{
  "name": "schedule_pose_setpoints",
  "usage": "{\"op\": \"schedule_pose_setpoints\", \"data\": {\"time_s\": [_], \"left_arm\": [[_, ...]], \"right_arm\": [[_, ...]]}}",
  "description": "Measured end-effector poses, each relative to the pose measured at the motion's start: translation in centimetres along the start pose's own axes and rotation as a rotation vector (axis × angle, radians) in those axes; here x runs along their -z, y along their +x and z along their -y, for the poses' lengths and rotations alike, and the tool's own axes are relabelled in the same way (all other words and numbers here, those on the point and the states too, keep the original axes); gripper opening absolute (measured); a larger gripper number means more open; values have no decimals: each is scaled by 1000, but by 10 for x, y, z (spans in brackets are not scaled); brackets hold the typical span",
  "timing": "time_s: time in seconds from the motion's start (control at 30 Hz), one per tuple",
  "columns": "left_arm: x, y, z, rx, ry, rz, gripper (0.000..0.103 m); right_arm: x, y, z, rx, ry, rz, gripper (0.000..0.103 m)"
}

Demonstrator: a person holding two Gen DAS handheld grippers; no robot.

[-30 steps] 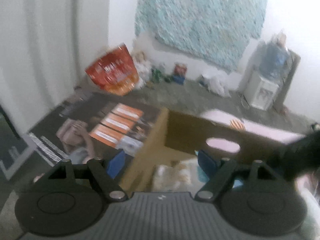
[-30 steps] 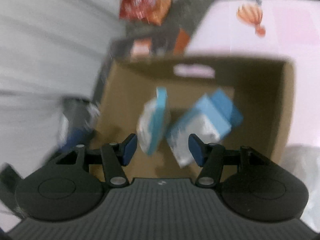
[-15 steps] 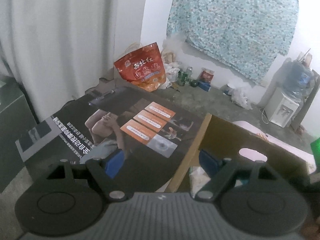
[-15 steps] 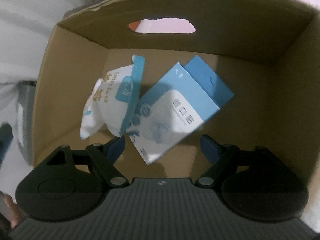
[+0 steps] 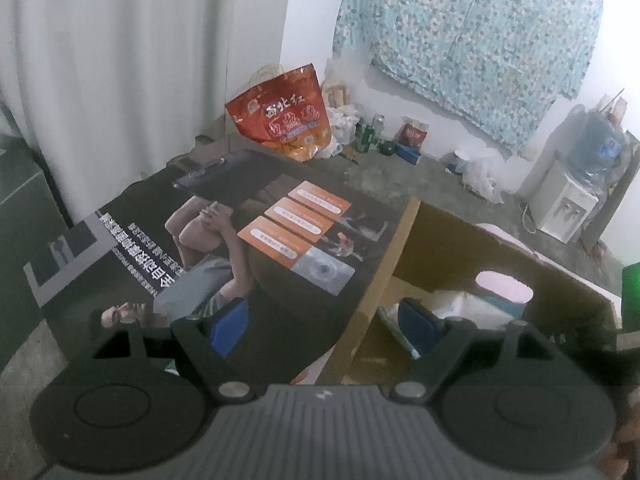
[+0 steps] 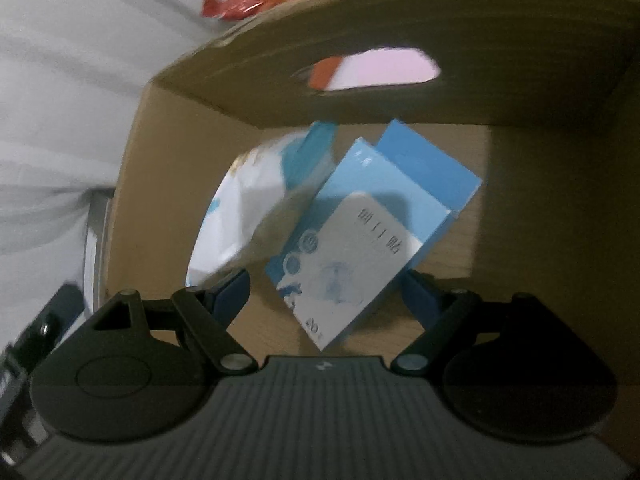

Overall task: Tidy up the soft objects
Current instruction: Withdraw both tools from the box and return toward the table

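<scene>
On the left, our left gripper (image 5: 324,326) hangs wide open with nothing between its blue pads, straddling the near edge of the cardboard box (image 5: 384,248). Beside that box a printed poster (image 5: 224,236) lies flat on the floor, and a red bag (image 5: 282,114) stands against the far wall. Moving right, our right gripper (image 6: 325,289) is down inside the box (image 6: 552,208), jaws spread wide and gripping nothing. Just ahead of it, on the box floor, a white pouch (image 6: 244,208) leans against a blue and white packet (image 6: 360,240); the packet's lower end sits between the open pads, though the blur hides any touch.
</scene>
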State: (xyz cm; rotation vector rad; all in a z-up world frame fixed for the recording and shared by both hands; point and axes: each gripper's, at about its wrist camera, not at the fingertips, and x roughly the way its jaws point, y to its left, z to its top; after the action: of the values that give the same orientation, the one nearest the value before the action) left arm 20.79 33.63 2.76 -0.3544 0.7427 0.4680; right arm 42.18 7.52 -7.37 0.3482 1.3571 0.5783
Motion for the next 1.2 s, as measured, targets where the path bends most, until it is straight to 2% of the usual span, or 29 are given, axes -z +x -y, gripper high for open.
{"op": "schedule_pose_setpoints", "data": {"time_s": [0.17, 0.27, 0.4, 0.5, 0.63, 0.73, 0.83, 0.93, 1.0, 1.03, 1.1, 1.2], "left_arm": [[3, 5, -1, -1, -1, -24, 83], [5, 8, -1, 0, 5, -38, 83], [9, 13, 1, 12, 5, -65, 83], [11, 15, 4, 16, 15, -77, 83], [13, 17, 7, 26, 20, -88, 83], [15, 18, 9, 34, 21, -102, 83], [17, 20, 10, 40, 30, -111, 83], [19, 21, 13, 47, 45, -125, 83], [19, 23, 14, 49, 45, -132, 83], [19, 23, 13, 51, 43, -137, 83], [19, 23, 14, 55, 34, -145, 83], [17, 17, 11, 71, 25, -145, 83]], "right_arm": [[11, 3, -9, 25, -124, 1, 84], [15, 4, -19, 11, -184, 1, 84], [23, -7, -31, -13, -287, 43, 83], [27, -20, -36, -13, -313, 68, 83], [22, -54, -29, -64, -284, 131, 83], [21, -93, -22, -89, -256, 228, 83], [24, -141, -2, -93, -207, 367, 83], [44, -191, 16, -36, -187, 521, 83], [53, -216, 23, 39, -184, 582, 83], [56, -219, 27, 85, -182, 582, 84], [56, -213, 36, 133, -168, 523, 84], [53, -196, 47, 143, -141, 412, 83]]}}
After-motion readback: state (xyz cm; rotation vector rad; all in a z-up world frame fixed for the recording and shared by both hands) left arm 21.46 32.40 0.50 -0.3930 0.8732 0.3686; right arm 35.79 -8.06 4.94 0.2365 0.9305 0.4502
